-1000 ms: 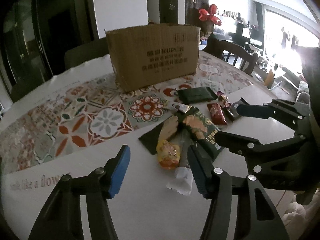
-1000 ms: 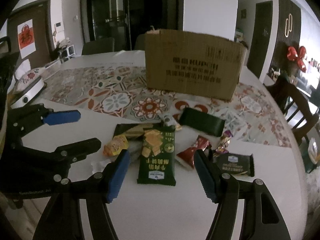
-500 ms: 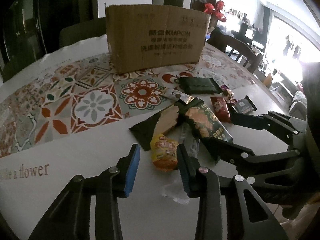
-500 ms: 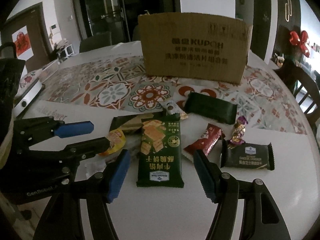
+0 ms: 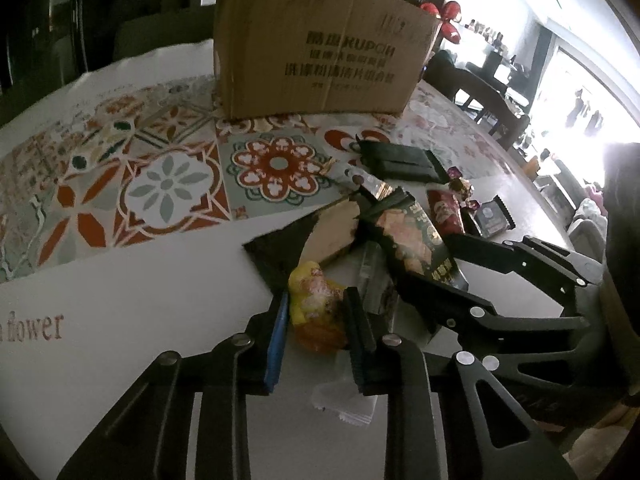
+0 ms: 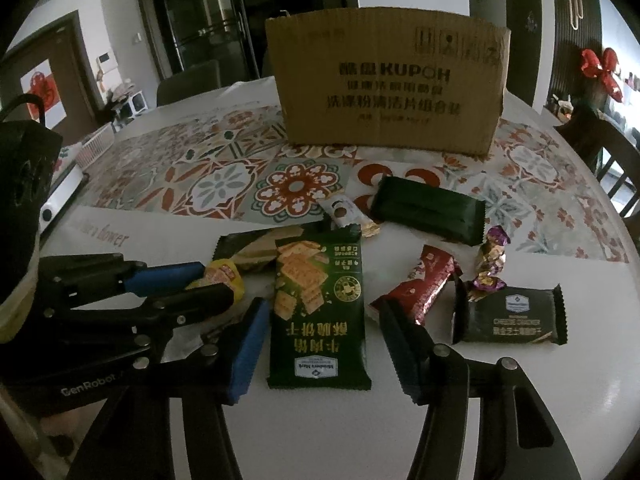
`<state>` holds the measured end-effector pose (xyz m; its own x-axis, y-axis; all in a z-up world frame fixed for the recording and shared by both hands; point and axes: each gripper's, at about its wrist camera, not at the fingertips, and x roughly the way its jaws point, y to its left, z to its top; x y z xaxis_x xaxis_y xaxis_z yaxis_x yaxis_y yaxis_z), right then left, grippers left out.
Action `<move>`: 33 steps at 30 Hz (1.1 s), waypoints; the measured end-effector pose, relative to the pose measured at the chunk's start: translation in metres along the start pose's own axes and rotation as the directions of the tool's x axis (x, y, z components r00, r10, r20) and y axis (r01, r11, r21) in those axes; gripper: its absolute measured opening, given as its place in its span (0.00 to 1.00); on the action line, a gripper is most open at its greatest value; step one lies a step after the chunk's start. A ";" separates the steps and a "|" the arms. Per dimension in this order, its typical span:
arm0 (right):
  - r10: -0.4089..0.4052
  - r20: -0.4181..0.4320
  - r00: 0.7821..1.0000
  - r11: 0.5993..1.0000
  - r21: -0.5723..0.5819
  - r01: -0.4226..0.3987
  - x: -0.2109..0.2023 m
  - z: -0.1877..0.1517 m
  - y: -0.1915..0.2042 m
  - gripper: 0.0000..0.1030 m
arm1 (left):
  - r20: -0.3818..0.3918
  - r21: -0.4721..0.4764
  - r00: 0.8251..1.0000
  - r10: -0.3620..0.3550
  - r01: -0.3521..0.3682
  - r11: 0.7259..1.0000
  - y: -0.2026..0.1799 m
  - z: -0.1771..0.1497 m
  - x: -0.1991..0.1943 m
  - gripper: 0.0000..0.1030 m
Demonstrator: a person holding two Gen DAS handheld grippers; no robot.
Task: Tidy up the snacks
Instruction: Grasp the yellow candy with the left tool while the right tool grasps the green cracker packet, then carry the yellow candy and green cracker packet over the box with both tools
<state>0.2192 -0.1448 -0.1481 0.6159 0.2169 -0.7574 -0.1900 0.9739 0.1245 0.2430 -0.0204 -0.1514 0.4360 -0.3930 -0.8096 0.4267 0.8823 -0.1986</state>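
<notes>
Jaws on left gripper (image 5: pixel 318 322) just narrowed onto the yellow snack packet (image 5: pixel 316 308), lower centre; right gripper (image 6: pixel 320 340) closing, still clear, straddling the green cracker pack (image 6: pixel 318 312). Cardboard box (image 6: pixel 388 80) top centre.

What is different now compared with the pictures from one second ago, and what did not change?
The left gripper came down over the yellow snack packet and its jaws have just been closing; they now sit against its sides. The right gripper came down around the green cracker pack, jaws closing a little but not touching it. The cardboard box and the other snacks stayed where they were.
</notes>
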 end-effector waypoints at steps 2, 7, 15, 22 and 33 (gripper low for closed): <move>0.010 -0.007 1.000 1.000 0.000 -0.010 0.002 -0.001 0.001 0.54 | 0.003 -0.006 1.000 -0.002 0.002 1.000 0.000 0.000 0.001 0.24; 0.013 0.003 1.000 1.000 -0.018 -0.013 0.002 -0.001 0.005 0.44 | 0.007 -0.005 1.000 -0.007 0.007 1.000 -0.001 0.001 0.002 0.24; 0.017 0.014 1.000 1.000 -0.021 -0.017 -0.002 -0.001 0.005 0.44 | 0.032 -0.008 0.999 0.003 -0.003 1.000 -0.004 0.002 -0.007 0.23; 0.013 0.048 0.999 1.000 -0.027 -0.011 -0.015 0.002 0.006 0.44 | 0.080 -0.002 0.997 0.017 -0.017 1.000 -0.009 0.004 -0.024 0.23; 0.007 0.132 0.991 1.000 -0.014 -0.005 -0.046 0.012 0.002 0.44 | 0.165 0.012 0.985 0.055 -0.058 0.998 -0.026 0.012 -0.058 0.23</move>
<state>0.1998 -0.1519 -0.1050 0.7102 0.2310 -0.6650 -0.2042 0.9716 0.1194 0.2162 -0.0232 -0.0924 0.5837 -0.3814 -0.7168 0.4104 0.9003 -0.1449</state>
